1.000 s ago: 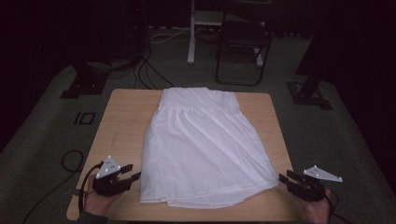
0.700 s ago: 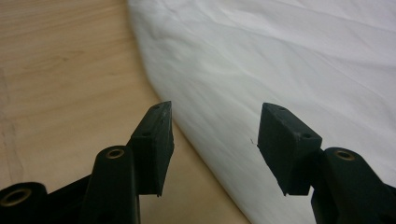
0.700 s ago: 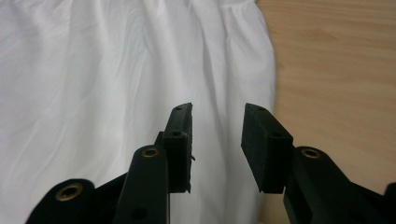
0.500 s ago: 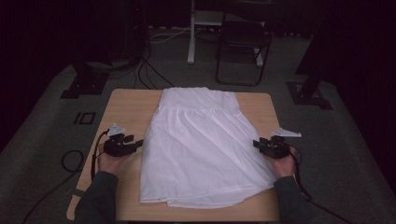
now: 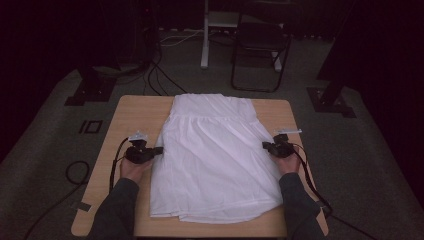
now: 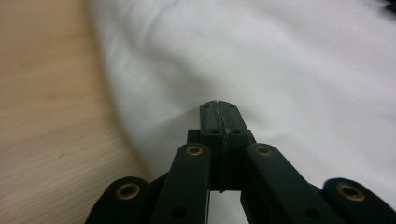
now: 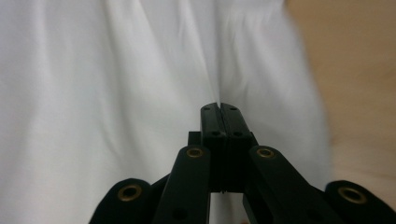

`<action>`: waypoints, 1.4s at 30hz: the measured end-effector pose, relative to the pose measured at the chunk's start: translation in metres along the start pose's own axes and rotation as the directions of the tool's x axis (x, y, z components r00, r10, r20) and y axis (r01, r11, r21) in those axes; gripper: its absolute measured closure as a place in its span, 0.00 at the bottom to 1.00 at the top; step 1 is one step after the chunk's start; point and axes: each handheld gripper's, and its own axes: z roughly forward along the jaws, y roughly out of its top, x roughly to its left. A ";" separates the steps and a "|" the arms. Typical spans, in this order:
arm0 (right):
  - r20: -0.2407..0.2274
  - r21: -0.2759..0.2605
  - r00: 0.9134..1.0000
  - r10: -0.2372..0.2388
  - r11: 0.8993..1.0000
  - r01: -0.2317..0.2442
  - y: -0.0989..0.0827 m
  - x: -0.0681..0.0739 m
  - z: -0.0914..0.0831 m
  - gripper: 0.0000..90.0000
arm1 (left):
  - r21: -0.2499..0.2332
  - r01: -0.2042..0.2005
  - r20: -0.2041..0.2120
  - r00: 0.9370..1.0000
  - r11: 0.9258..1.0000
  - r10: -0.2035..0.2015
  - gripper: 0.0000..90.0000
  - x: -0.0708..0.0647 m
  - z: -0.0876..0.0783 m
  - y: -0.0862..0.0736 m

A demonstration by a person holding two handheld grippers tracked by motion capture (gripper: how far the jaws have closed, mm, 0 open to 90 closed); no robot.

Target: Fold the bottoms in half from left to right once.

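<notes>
Left gripper [image 6: 218, 105] fingers [image 6: 210, 119] closed over white garment [image 6: 289, 60].

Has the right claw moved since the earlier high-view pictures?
Yes. The right claw moved from the table's near right corner up to the white dress's right edge.

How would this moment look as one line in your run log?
left gripper: shut at garment's left edge | right gripper: shut at right edge | white garment: flat on table

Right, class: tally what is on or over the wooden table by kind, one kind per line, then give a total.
White garment: 1
Black claws: 2, left claw and right claw
Total: 3
</notes>
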 end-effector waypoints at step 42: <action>0.130 0.012 0.990 0.055 0.998 -0.058 -0.048 -0.025 -0.024 0.99 | -0.013 0.051 -0.128 0.990 0.999 -0.052 1.00 0.008 0.014 -0.002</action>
